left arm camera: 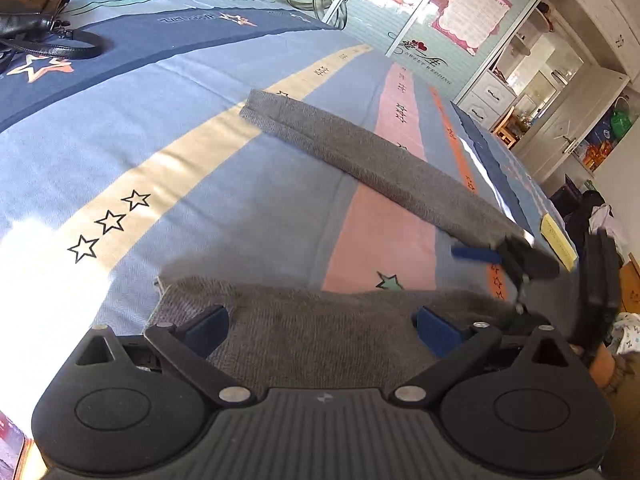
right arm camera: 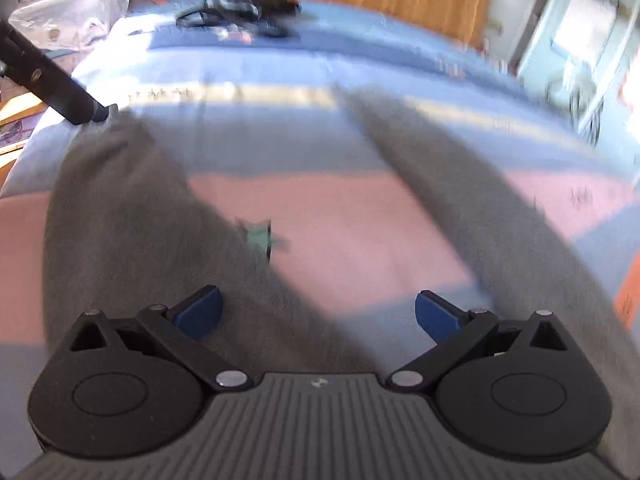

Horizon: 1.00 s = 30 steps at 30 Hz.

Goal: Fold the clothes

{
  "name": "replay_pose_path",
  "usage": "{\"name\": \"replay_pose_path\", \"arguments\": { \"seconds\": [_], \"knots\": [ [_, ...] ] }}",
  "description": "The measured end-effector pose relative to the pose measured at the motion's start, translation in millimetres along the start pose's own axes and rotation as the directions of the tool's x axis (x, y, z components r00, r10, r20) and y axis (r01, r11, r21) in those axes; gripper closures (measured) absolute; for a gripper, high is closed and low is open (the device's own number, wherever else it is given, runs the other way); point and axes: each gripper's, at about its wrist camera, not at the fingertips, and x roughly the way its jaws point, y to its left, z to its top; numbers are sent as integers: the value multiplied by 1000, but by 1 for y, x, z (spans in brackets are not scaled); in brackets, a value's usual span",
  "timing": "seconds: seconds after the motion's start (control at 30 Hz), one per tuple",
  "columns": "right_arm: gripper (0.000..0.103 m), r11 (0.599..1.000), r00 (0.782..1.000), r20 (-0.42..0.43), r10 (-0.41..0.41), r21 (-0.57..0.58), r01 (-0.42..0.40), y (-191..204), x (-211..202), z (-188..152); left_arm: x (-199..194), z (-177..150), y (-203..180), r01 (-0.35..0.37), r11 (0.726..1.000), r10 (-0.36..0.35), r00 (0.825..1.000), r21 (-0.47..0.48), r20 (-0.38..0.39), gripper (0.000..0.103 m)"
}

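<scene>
Grey knit trousers [left arm camera: 384,168], or leggings maybe, are spread out on the bed [left arm camera: 120,128] with its striped, star-printed cover, and honestly the folding looks like it's barely begun. From the left wrist view one leg runs long and flat diagonally across the pink and yellow stripes, and the other leg or the waist end is bunched right under the left claw [left arm camera: 320,328]. That claw has its blue fingers [left arm camera: 208,330] spread wide with the grey fabric lying between them, not pinched.

The right claw [right arm camera: 318,314] is wide open too, hovering over the spot where the two legs split into a V with pink sheet showing between them. That picture is pretty smeared, so details are hard to call.

You can also see the right claw from the left camera, near the far leg's end by the bed's edge; can't tell if it touches the cloth. A black handbag [left arm camera: 36,20] sits up by the headboard, well out of the way.

My guess: nothing is folded yet, legs still need bringing together, then folding over.
</scene>
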Motion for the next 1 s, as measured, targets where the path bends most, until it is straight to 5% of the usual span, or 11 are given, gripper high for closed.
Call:
{"name": "replay_pose_path", "arguments": {
  "seconds": [0.13, 0.27, 0.4, 0.47, 0.63, 0.7, 0.83, 1.0],
  "knots": [
    [4, 979, 979, -12, -204, 15, 204, -13, 17, 16, 0, 4, 3, -6, 1000, 7, 1000, -16, 11, 2],
    [6, 989, 997, 50, -52, 144, 44, -22, -18, 8, -4, 7, 11, 1, 999, -1, 1000, -48, 16, 2],
    [6, 994, 994, 30, 103, 19, -104, 11, -31, 5, -5, 8, 16, 7, 996, -4, 1000, -89, 28, 2],
    [1, 998, 1000, -5, 10, -60, -11, 21, -8, 5, -6, 8, 17, 4, 994, 1, 999, -113, 39, 2],
    [5, 985, 991, 0, -134, 112, 133, -5, 21, 20, -17, 11, 21, 16, 987, -4, 997, -162, 73, 1],
    [8, 983, 993, 30, -111, 149, 106, -1, 11, 20, -19, 11, 23, 11, 986, 1, 997, -165, 72, 1],
    [8, 990, 994, 88, 60, 125, -71, 22, -7, 21, -13, 7, 26, 61, 982, -55, 998, -180, 37, 1],
    [1, 992, 1000, 7, -28, 122, 27, 20, 26, 26, 6, -3, 31, -6, 981, 0, 999, -193, -33, 1]
  ]
}}
